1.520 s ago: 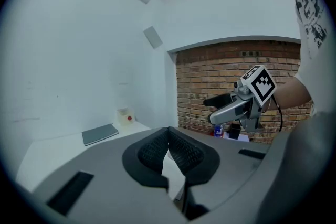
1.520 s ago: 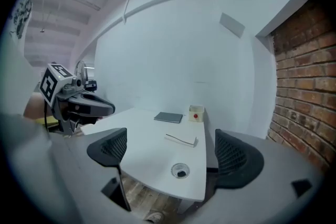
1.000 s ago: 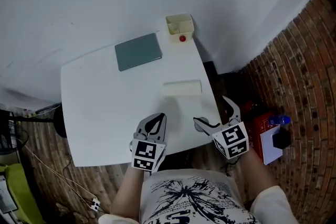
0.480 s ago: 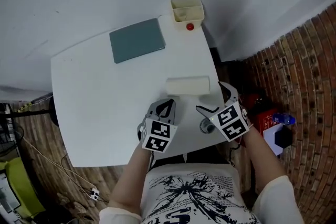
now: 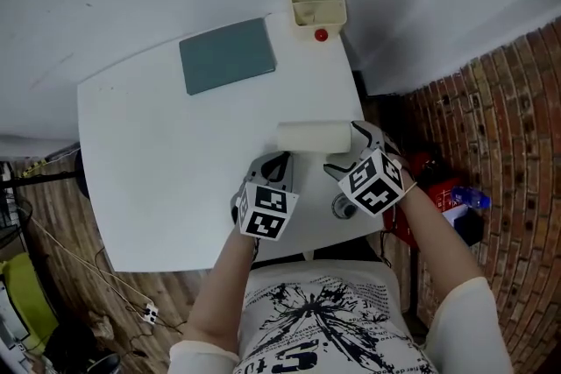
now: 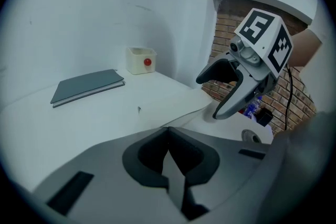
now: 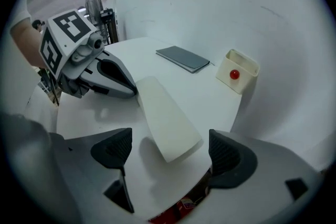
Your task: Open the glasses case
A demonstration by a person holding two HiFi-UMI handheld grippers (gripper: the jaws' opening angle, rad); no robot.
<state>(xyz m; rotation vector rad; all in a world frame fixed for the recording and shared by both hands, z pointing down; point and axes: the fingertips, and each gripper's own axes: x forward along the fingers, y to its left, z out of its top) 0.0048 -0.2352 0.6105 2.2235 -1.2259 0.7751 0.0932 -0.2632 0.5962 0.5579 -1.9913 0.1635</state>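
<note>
The glasses case [image 7: 168, 118] lies shut on the white counter [image 5: 158, 153], its near end between the right gripper [image 7: 170, 152] fingers and its other end just ahead of the left gripper [image 5: 273, 164] fingers. The right fingers stand wide and are closing, with neither pad on the case yet. The left fingers are pressed together, empty, their tips close beside the case; I cannot tell whether they touch it.

The case sits close to the counter's edge below the right fingers, so a push from one pad landing first could probably skate it over that edge. Its smooth, rounded shell may also squirt out of a squeeze. Gripping lid and base together would simply clamp it shut.
</note>
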